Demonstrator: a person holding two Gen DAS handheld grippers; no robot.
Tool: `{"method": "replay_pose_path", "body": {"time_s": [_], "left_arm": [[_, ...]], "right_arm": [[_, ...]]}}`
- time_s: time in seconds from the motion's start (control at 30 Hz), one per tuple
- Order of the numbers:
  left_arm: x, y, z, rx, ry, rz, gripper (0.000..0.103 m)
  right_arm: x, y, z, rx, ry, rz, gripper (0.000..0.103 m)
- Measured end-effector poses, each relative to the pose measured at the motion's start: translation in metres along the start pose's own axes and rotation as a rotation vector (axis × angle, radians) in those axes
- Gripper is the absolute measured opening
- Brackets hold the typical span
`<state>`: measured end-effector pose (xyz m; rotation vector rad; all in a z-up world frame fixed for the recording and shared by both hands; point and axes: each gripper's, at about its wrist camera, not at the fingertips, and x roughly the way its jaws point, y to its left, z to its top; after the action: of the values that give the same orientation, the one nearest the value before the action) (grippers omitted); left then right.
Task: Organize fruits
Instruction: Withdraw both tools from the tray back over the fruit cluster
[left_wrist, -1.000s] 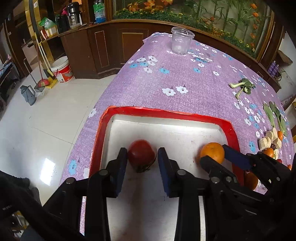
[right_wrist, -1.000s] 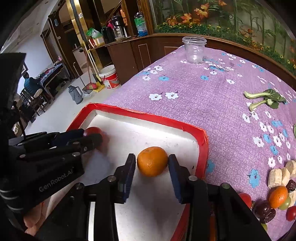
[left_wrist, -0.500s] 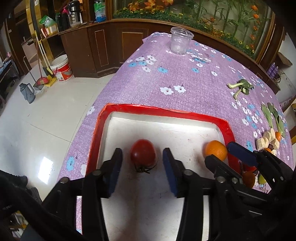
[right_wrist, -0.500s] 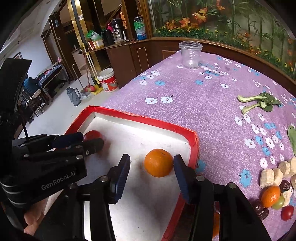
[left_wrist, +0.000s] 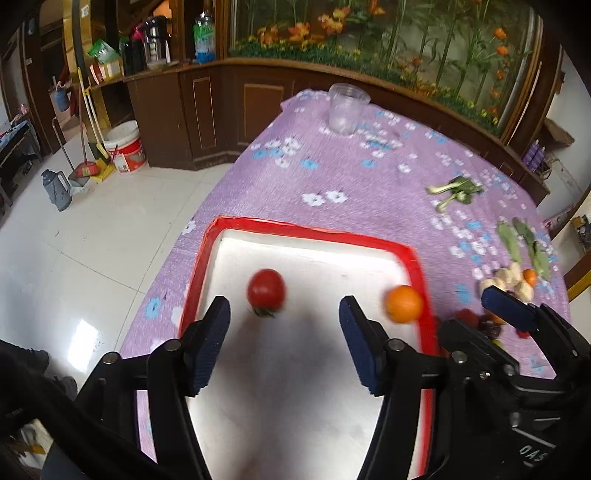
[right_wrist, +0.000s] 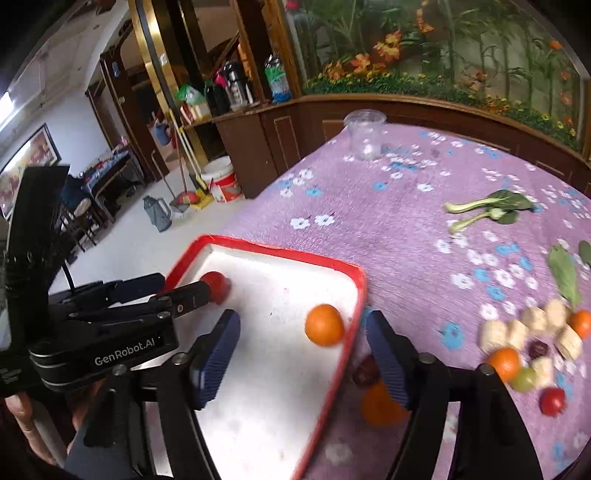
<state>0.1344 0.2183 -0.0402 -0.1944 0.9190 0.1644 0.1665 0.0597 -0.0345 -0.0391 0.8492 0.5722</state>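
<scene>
Red-rimmed white tray (left_wrist: 306, 230) on purple tablecloth (left_wrist: 354, 184) patterned with flowers.

The left gripper (left_wrist: 284, 343) hangs over a red-rimmed white tray (left_wrist: 314, 230), its jaws wide apart after just opening, nothing between the pads. A red tomato (left_wrist: 266, 288) lies loose on the tray floor just beyond the fingertips. An orange (left_wrist: 404, 304) sits by the tray's right rim. The right gripper (left_wrist: 472, 317) straddles that rim. On the purple flowered tablecloth (left_wrist: 351, 192) stand a clear plastic cup (left_wrist: 348, 112), leafy greens (left_wrist: 456, 190) and a cluster of cut food (left_wrist: 513, 280), blurred.
</scene>
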Motion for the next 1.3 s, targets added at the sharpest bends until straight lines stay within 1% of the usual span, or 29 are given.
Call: {"method": "replay_pose_path", "body": {"time_s": [0.03, 0.07, 0.13, 0.2, 0.3, 0.43, 0.53, 0.6, 0.67, 0.7, 0.83, 0.97, 1.13, 1.3], "left_arm": [[-0.011, -0.005, -0.005, -0.011, -0.019, -0.009, 0.068], [-0.019, -0.008, -0.01, -0.019, -0.031, -0.019, 0.069], [-0.038, -0.022, -0.023, -0.02, -0.046, -0.046, 0.069], [-0.055, -0.038, -0.034, -0.012, -0.059, -0.047, 0.069], [-0.077, -0.06, -0.053, 0.012, -0.083, -0.071, 0.07], [-0.102, -0.089, -0.074, 0.038, -0.115, -0.126, 0.073], [-0.112, -0.111, -0.088, 0.074, -0.105, -0.161, 0.074], [-0.114, -0.127, -0.097, 0.115, -0.077, -0.195, 0.074], [-0.114, -0.14, -0.105, 0.144, -0.051, -0.231, 0.074], [-0.114, -0.148, -0.109, 0.159, -0.047, -0.231, 0.074], [-0.123, -0.179, -0.124, 0.245, -0.1, -0.153, 0.074], [-0.129, -0.196, -0.129, 0.287, -0.108, -0.136, 0.074], [-0.13, -0.197, -0.127, 0.273, -0.087, -0.182, 0.074], [-0.124, -0.197, -0.127, 0.268, -0.079, -0.159, 0.074]], "right_arm": [[-0.011, -0.002, -0.003, 0.007, -0.01, 0.0, 0.076], [-0.025, -0.004, -0.007, 0.018, -0.02, -0.002, 0.077], [-0.052, -0.011, -0.016, 0.04, -0.03, -0.014, 0.078], [-0.081, -0.022, -0.027, 0.068, -0.039, -0.033, 0.081], [-0.119, -0.037, -0.045, 0.091, -0.057, -0.043, 0.086], [-0.167, -0.054, -0.075, 0.112, -0.095, -0.09, 0.091], [-0.195, -0.067, -0.096, 0.136, -0.113, -0.115, 0.091], [-0.211, -0.078, -0.108, 0.154, -0.125, -0.132, 0.092], [-0.223, -0.088, -0.12, 0.177, -0.135, -0.157, 0.092], [-0.227, -0.093, -0.125, 0.187, -0.14, -0.164, 0.092], [-0.24, -0.111, -0.143, 0.229, -0.147, -0.191, 0.092], [-0.248, -0.123, -0.153, 0.244, -0.148, -0.218, 0.092], [-0.254, -0.135, -0.157, 0.263, -0.151, -0.234, 0.092], [-0.254, -0.139, -0.155, 0.273, -0.153, -0.242, 0.092]]}}
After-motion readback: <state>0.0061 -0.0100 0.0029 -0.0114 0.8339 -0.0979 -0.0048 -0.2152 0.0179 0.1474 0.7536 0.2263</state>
